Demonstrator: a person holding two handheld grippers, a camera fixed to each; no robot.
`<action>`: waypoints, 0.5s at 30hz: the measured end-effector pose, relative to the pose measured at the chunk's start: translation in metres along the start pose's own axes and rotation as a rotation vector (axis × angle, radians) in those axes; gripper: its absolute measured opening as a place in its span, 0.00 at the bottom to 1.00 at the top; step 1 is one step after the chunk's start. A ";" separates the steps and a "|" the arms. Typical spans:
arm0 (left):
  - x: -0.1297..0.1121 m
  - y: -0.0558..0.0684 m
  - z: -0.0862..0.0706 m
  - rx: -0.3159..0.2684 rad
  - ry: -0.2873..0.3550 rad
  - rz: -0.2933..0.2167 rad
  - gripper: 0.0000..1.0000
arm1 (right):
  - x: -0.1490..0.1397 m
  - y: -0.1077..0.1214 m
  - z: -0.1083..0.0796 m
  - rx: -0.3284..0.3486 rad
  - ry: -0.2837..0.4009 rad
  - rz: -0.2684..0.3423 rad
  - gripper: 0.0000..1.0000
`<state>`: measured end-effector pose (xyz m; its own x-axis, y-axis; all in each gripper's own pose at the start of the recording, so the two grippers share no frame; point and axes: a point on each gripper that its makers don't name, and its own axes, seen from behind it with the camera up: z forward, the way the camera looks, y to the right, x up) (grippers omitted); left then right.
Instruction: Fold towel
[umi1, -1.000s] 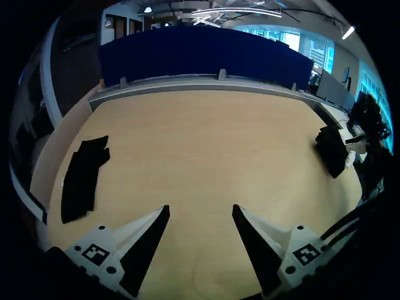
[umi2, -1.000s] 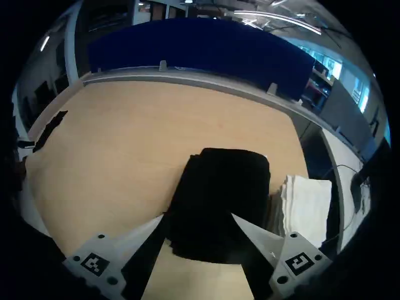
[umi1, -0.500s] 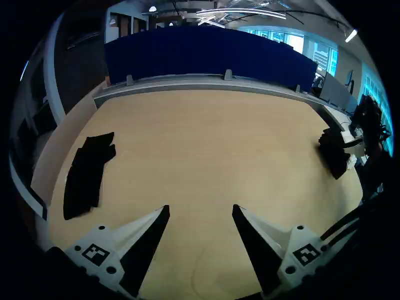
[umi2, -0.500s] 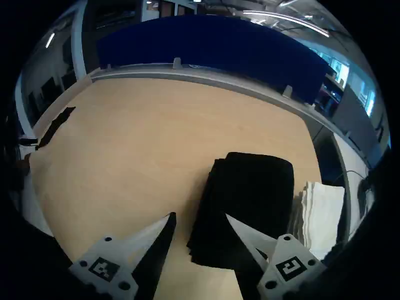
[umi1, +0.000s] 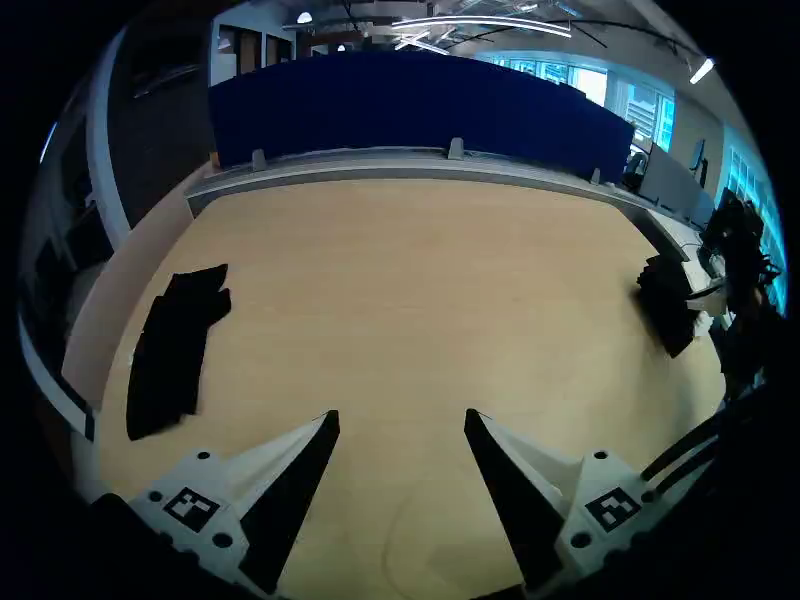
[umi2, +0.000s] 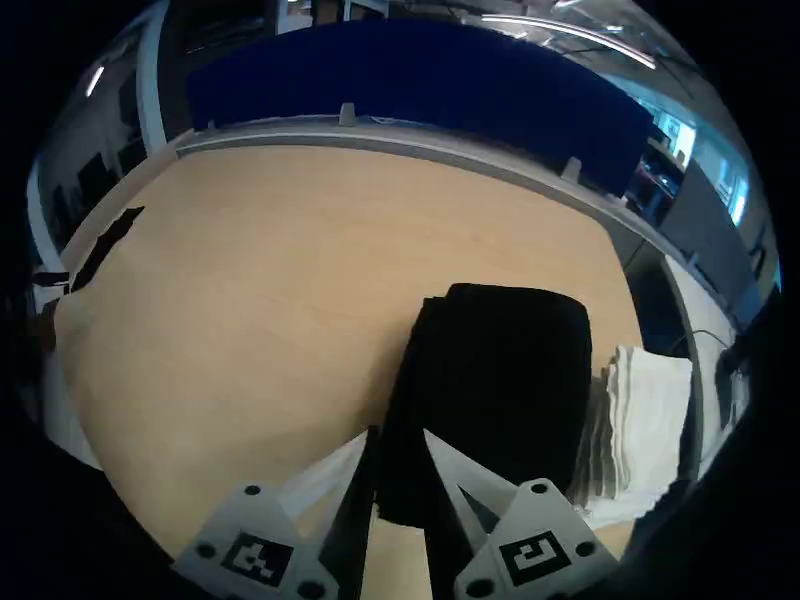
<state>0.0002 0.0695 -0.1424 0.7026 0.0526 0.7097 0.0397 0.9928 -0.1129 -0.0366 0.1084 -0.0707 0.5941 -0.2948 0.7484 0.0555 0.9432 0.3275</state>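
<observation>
Pale wood table (umi1: 420, 280) runs out ahead of me to a blue partition (umi1: 400, 105) standing along its far edge at twelve o'clock. My left gripper (umi1: 400, 418) hangs over bare tabletop with its tongs spread wide and nothing between them. From its camera I see a crumpled dark cloth (umi1: 170, 350) lying flat near the table's edge at nine o'clock. In the right gripper view the black towel stack (umi2: 500, 380) sits folded and squared just past the fingers, at about one o'clock, close to the table's right edge. A folded pile of white towels (umi2: 650, 420) lies just beside it at three o'clock; whether the two piles touch I cannot make out. My right gripper (umi2: 397, 440) has its tongs drawn narrow, and the near left corner of the black stack fills the slim gap between them. I cannot tell whether both fingers are actually pressing on the fabric or only flanking it.
</observation>
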 end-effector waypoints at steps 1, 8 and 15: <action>0.000 0.000 0.000 0.000 0.000 0.000 0.93 | 0.000 0.000 0.000 0.000 0.000 0.000 0.18; 0.000 -0.001 -0.001 0.001 0.000 0.000 0.93 | -0.002 -0.001 -0.001 0.002 0.001 -0.005 0.10; 0.000 0.000 -0.001 0.002 0.000 0.002 0.93 | -0.007 -0.002 -0.001 0.006 -0.007 -0.003 0.10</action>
<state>0.0009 0.0691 -0.1426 0.7025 0.0543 0.7096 0.0374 0.9929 -0.1130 -0.0398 0.1088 -0.0770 0.5881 -0.2991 0.7515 0.0526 0.9413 0.3334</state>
